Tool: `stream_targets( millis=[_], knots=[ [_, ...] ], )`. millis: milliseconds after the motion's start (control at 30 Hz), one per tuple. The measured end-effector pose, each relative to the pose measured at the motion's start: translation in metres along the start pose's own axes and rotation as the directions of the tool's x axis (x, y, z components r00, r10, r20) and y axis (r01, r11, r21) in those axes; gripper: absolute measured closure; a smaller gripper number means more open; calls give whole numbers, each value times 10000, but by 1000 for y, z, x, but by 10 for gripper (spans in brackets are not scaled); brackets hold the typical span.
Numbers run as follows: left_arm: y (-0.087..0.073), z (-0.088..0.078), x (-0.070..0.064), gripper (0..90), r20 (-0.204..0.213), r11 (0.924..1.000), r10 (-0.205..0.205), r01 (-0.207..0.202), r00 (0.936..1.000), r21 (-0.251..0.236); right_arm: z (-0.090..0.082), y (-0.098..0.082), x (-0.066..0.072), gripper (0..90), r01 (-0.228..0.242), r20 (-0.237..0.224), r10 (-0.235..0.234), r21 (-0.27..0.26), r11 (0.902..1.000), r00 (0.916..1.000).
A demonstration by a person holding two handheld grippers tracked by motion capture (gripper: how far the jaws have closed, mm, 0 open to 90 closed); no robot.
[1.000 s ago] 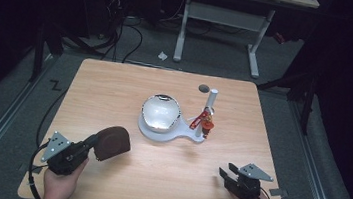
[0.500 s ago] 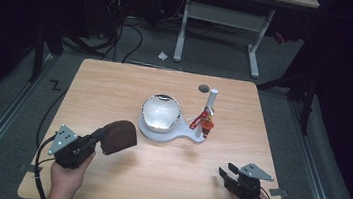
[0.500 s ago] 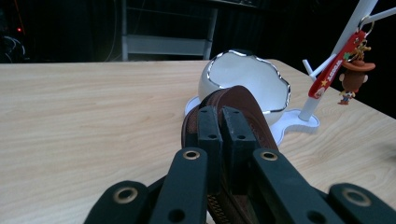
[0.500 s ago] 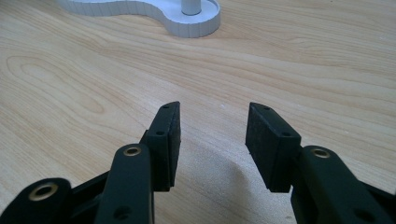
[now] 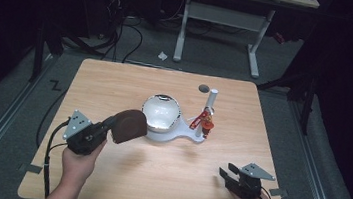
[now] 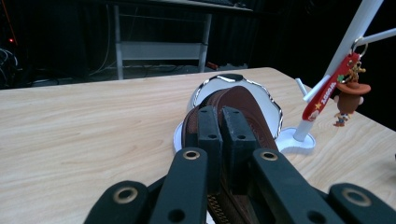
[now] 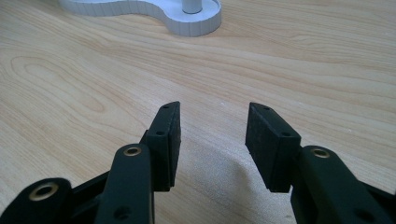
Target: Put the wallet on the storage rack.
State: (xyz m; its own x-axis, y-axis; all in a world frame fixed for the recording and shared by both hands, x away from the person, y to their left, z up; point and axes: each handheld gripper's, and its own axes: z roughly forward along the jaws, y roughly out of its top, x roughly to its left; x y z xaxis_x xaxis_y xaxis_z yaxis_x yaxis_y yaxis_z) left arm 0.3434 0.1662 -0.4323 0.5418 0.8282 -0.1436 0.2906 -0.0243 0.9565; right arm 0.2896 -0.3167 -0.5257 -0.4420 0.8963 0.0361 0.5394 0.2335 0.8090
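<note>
wallet [image 5: 128, 126] clamped in left tongs [image 5: 106, 127], beside white dish [image 5: 161, 112]; right tongs [image 7: 212, 140] apart, empty.

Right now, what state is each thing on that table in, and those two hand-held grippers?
Left hand-held gripper: shut on the brown pouch, off the table.
Brown pouch: held, beside the bowl.
Bowl: on the white stand, its inside bare.
White stand: flat on the table, post upright.
Keychain: hanging from the post's arm.
Right hand-held gripper: open, nothing between its jaws.
</note>
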Motion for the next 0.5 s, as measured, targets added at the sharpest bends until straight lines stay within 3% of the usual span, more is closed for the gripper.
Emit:
stream_targets(
  millis=[500],
  knots=[
    [23,37,0,872,-12,9992,132,-132,9999,366,-1,-1,-2,559,-116,-55,116,-25,9999,9999]
  ],
)
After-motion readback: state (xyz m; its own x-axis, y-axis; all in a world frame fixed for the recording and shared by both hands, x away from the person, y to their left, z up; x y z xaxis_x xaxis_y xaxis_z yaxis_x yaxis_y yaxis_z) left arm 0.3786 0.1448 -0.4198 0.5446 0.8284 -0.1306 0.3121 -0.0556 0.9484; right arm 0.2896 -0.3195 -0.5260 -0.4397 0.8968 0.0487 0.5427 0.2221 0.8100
